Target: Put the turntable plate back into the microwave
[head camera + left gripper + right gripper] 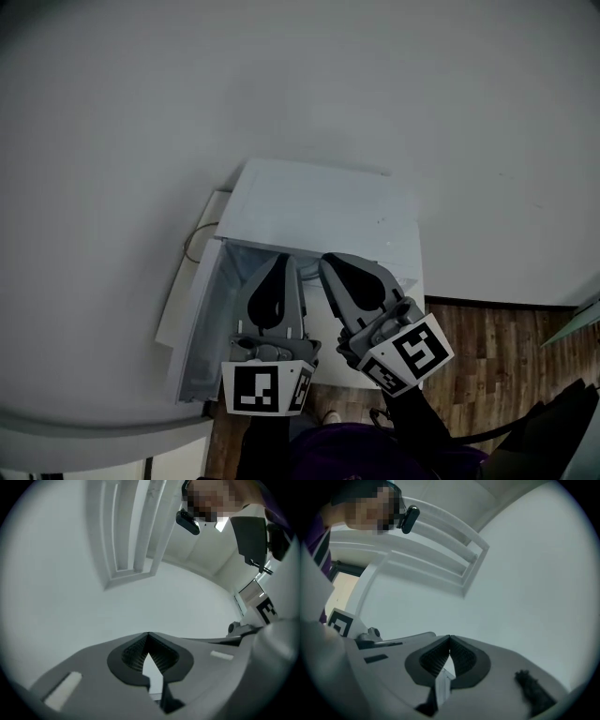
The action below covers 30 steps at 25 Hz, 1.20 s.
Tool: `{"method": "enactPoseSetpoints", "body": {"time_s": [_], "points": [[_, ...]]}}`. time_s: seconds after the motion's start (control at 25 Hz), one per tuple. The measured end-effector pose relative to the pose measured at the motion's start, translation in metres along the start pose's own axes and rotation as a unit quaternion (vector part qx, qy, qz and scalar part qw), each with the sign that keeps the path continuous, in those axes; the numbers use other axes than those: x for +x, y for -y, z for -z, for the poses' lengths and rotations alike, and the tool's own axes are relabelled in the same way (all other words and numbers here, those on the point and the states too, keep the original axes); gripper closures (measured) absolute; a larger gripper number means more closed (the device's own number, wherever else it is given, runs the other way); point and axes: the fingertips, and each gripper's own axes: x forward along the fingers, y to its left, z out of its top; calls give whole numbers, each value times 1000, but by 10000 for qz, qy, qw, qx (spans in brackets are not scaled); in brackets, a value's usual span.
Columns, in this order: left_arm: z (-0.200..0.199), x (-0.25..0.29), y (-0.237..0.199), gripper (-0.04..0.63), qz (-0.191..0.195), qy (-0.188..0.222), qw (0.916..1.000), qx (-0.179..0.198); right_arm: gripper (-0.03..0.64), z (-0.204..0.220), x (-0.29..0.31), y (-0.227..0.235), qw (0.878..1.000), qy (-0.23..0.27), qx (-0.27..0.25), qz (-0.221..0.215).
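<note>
Hovering side by side at the white microwave's point(323, 206) front, left gripper point(279, 262) and right gripper point(330, 262) both have jaws closed tip to tip, gripping nothing; can't tell where the turntable plate is.
</note>
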Motion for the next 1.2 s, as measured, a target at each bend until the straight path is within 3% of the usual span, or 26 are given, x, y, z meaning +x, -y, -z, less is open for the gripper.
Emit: {"method": "enactPoseSetpoints", "body": {"time_s": [0.16,1.2], "points": [[-8,-1,10,589,26,72,9998,161,606,-8,-7,1,9995,92,-287,6],[-15,-11,15,589,28,150,9998,142,606,-24,-27,7,9984,323,-417,215]]}}
